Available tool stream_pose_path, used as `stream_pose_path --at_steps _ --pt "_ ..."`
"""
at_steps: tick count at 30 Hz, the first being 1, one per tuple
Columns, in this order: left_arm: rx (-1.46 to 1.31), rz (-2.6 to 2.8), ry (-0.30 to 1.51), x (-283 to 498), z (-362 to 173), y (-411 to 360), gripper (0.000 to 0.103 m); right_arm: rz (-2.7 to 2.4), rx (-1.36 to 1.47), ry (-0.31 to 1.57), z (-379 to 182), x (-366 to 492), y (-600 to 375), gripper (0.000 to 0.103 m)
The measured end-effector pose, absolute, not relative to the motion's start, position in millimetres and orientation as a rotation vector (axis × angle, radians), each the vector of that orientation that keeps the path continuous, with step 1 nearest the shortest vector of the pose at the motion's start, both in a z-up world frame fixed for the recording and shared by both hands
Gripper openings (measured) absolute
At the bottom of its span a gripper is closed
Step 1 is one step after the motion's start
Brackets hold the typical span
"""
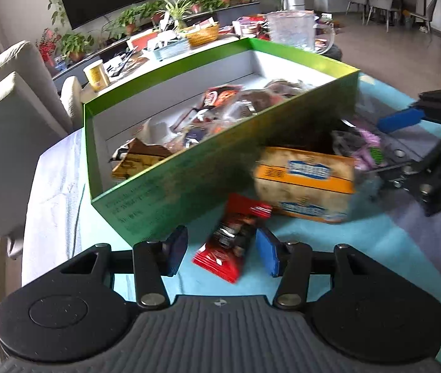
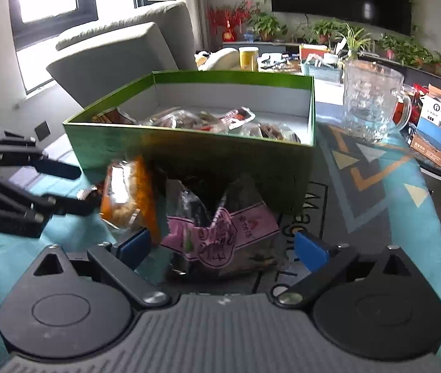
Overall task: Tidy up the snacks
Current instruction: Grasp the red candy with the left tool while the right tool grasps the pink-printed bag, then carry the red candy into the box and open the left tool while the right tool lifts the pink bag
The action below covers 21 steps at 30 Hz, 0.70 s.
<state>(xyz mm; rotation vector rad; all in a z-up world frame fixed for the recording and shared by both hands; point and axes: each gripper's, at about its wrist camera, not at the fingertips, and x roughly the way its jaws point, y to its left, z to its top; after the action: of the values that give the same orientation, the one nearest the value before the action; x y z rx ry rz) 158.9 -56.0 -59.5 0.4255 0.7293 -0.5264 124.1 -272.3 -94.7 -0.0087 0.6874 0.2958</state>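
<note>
Two hand-held grippers worked at a table covered in a teal patterned cloth (image 1: 360, 236), where an open green cardboard box with a white lining (image 1: 189, 168) already held a jumble of wrapped snacks (image 1: 220, 108). The left gripper (image 1: 220, 253) had its blue-padded jaws parted around a red and black foil snack packet (image 1: 233, 239) lying on the cloth just in front of the box's near wall; the blurred picture did not show whether the pads touched it. Just right of the packet lay an orange and cream cracker pack (image 1: 304, 183), against the box. The right gripper (image 2: 223, 247) stood wide open over a pink-labelled clear snack bag (image 2: 220, 230) (its pads well apart from the bag on either side), with nothing gripped. A clear glass mug (image 2: 373, 99) stood far right of the box, and a beige sofa (image 2: 121, 49) sat beyond the table.
</note>
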Motion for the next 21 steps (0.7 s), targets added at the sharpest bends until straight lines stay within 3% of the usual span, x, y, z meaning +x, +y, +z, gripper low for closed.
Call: stream_pose_path --at_steps 10,12,14,21 --pt "0.370 -0.533 0.743 171 -66 -61 0.046 0.262 -0.008 0.693 -103 133 -268 0.050" --pt "0.322 -0.525 0.767 173 -65 -60 0.040 0.251 -0.012 0.684 -103 132 -267 0.050" --pt "0.272 -0.538 0.789 172 -65 -58 0.026 0.263 -0.025 0.670 -103 129 -263 0.050" --pt "0.266 -0.508 0.763 141 -61 -56 0.025 0.249 -0.004 0.629 -93 109 -263 0.050"
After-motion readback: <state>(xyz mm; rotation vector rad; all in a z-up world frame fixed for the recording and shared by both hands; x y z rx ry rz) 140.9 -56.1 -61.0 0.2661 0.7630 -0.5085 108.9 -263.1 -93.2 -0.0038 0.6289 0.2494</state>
